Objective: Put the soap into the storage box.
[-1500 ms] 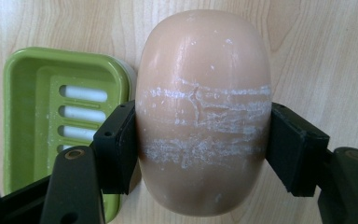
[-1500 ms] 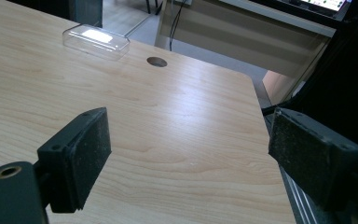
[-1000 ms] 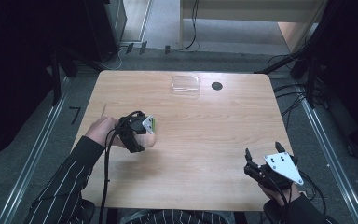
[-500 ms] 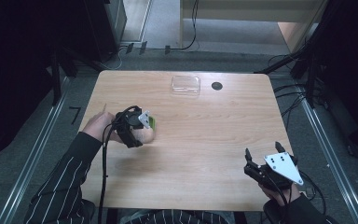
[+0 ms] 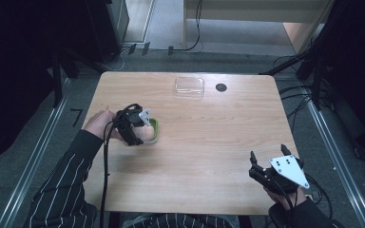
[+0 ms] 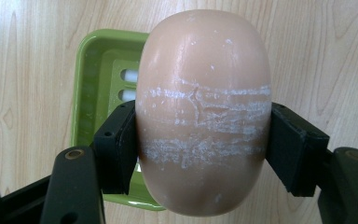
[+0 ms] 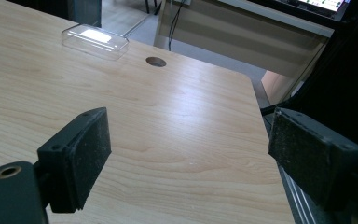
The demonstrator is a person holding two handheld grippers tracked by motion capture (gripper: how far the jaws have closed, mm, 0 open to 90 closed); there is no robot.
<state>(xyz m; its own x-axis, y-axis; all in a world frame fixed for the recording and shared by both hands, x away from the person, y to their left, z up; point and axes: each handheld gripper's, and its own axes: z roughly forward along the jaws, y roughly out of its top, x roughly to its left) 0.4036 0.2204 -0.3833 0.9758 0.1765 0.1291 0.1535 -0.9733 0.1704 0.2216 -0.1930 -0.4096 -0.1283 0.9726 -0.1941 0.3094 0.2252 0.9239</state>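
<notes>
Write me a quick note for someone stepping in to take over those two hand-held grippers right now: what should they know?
Left gripper: shut on the soap, held above the green dish at the table's left.
Right gripper: open, holding nothing, near the table's front right corner.
Clear lid: lying at the far edge, beside a round hole.
Done: soap gripped.
Left: whether it is going into the dish or coming out, I cannot tell. If going in, lower and release it; the lid probably goes on after.
</notes>
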